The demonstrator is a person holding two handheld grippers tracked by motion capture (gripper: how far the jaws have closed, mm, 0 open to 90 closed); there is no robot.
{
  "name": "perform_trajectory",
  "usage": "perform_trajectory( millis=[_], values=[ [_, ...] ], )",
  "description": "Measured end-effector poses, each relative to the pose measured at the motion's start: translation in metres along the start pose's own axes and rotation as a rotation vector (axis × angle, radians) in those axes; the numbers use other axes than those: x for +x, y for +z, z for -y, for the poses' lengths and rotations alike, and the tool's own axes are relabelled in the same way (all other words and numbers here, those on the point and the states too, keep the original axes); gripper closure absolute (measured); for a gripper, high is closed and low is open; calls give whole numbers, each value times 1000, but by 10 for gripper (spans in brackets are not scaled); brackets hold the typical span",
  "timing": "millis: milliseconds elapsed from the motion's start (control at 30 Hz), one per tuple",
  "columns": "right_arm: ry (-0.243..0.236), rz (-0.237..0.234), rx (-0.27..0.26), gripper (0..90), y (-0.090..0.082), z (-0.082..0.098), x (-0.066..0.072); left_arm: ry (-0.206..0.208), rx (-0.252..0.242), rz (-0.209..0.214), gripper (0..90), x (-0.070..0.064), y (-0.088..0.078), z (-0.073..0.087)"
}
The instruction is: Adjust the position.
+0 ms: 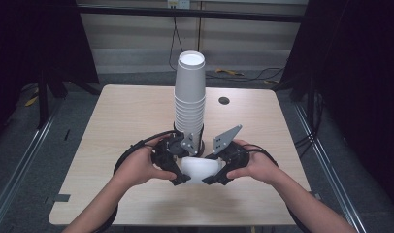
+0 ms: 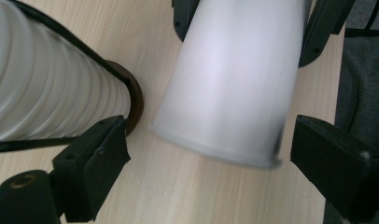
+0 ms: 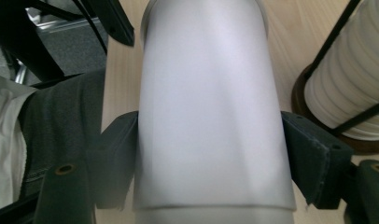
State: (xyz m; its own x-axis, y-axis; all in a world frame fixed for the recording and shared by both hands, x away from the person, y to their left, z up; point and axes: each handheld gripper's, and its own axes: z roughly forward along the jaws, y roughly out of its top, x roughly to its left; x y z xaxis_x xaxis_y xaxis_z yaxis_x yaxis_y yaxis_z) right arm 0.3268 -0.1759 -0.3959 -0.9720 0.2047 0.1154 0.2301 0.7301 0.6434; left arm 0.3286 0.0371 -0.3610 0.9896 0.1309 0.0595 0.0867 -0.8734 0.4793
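A white paper cup [image 1: 200,170] lies on its side just above the table's front middle, between both grippers. My right gripper [image 1: 212,178] is shut on it, and in the right gripper view its two black jaws press the cup [image 3: 211,93] from either side, right gripper [image 3: 211,158]. My left gripper [image 1: 181,178] faces the cup's other end. In the left gripper view the cup [image 2: 234,79] hangs between the jaws of the left gripper [image 2: 211,172] with a gap on each side, so it is open. A tall stack of white cups [image 1: 189,97] stands upside down right behind.
The stack [image 2: 47,88] sits in a black wire holder on a brown round base [image 2: 134,100], close to the left gripper's jaw. The wooden table [image 1: 127,121] has a small dark hole [image 1: 224,101] at the back right. Dark frames and cables surround the table.
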Motion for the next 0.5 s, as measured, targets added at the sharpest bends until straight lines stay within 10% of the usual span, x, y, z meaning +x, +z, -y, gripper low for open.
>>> perform_trajectory(
  millis=[500],
  values=[
    [68,22,-81,243,-15,19,-9,-143,-126,28,117,4,4,37]
  ],
)
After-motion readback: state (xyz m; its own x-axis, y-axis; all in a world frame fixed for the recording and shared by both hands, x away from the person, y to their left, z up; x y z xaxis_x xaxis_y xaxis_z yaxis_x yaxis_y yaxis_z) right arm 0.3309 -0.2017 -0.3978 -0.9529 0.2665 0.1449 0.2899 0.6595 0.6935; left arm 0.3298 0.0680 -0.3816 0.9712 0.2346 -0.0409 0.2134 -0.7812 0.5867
